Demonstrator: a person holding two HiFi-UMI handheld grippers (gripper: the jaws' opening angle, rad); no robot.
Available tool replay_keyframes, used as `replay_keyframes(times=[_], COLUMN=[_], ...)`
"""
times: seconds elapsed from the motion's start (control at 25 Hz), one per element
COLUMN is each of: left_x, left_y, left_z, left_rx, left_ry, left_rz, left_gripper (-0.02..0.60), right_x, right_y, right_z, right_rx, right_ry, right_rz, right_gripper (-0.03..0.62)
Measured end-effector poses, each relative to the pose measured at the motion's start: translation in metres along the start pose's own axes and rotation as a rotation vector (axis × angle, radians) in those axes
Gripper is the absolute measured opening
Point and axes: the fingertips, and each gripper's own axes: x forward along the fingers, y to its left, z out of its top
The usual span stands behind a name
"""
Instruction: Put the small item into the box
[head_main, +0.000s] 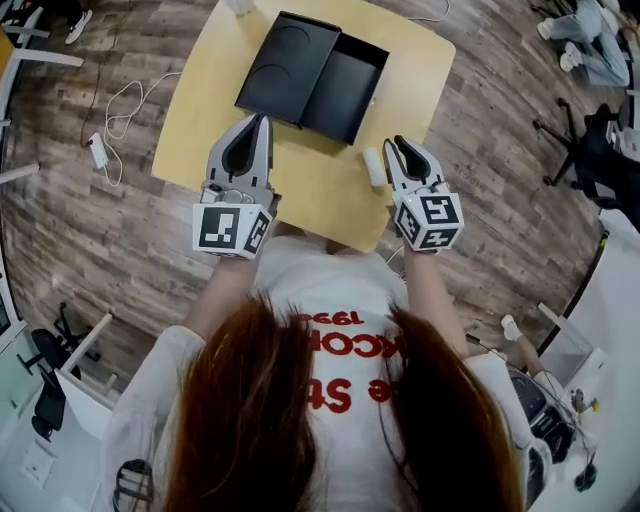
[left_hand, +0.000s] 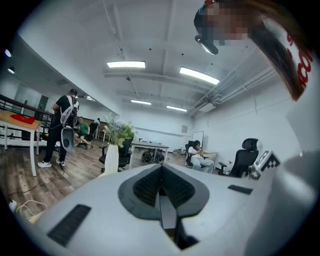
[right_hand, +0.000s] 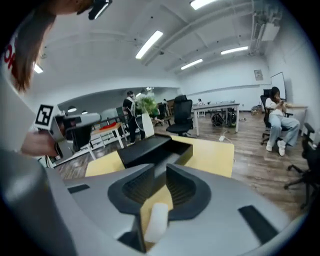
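Wood-pattern flooring (head_main: 80, 220) surrounds a yellow worktop (head_main: 310, 185) in an open office with desks and chairs behind it. A black box (head_main: 345, 85) lies open at the far side of the worktop, its 2 halves side by side and touching.

Left gripper (head_main: 262, 122): it hovers over the near-left part of the worktop and points toward the box. In the left gripper view its jaws are fully together, with nothing between them.

Right gripper (head_main: 400, 142): it sits low over the near-right part of the worktop and also points toward the box. In the right gripper view the jaws stand slightly apart.

Small white item (right_hand: 156, 222): in the right gripper view it lies in the gap between the 2 jaws, close to their base, with bare worktop showing around it. It is not clamped. In the head view it appears on the worktop just beside the right gripper's jaws, on their left, apart from the box and outside it.

A white cable (head_main: 115, 110) lies on the floor to the left of the worktop.
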Motion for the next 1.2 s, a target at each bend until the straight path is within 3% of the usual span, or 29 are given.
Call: replay_keyframes(times=[0.24, 0.4, 0.6, 0.64, 0.72, 0.96, 1.2], left_x=[-0.005, -0.010, -0.012, -0.012, -0.011, -0.009, -0.003], left_y=[-0.002, 0.006, 0.000, -0.001, -0.003, -0.001, 0.003], left_z=[-0.023, -0.031, -0.036, -0.037, -0.037, -0.023, 0.004], left_rx=[-0.009, -0.017, -0.019, -0.019, -0.018, -0.008, 0.016], left_ry=[0.063, 0.086, 0.098, 0.099, 0.098, 0.058, -0.008], left_rz=[-0.029, -0.032, -0.042, -0.043, -0.043, -0.047, -0.053], left_gripper=[0.006, 0.006, 0.006, 0.006, 0.006, 0.006, 0.006], right_x=[0.025, 0.036, 0.035, 0.035, 0.032, 0.024, 0.010], right_y=[0.002, 0.011, 0.008, 0.007, 0.004, 0.007, 0.009], right_z=[-0.089, -0.114, -0.125, -0.124, -0.119, -0.081, -0.010], right_rx=[-0.005, -0.060, -0.106, -0.110, -0.117, -0.087, -0.079], right_ry=[0.230, 0.344, 0.391, 0.390, 0.369, 0.232, 0.015], right_rz=[-0.061, -0.076, -0.108, -0.114, -0.123, -0.107, -0.096], right_gripper=[0.185, 0.262, 0.273, 0.267, 0.151, 0.143, 0.143])
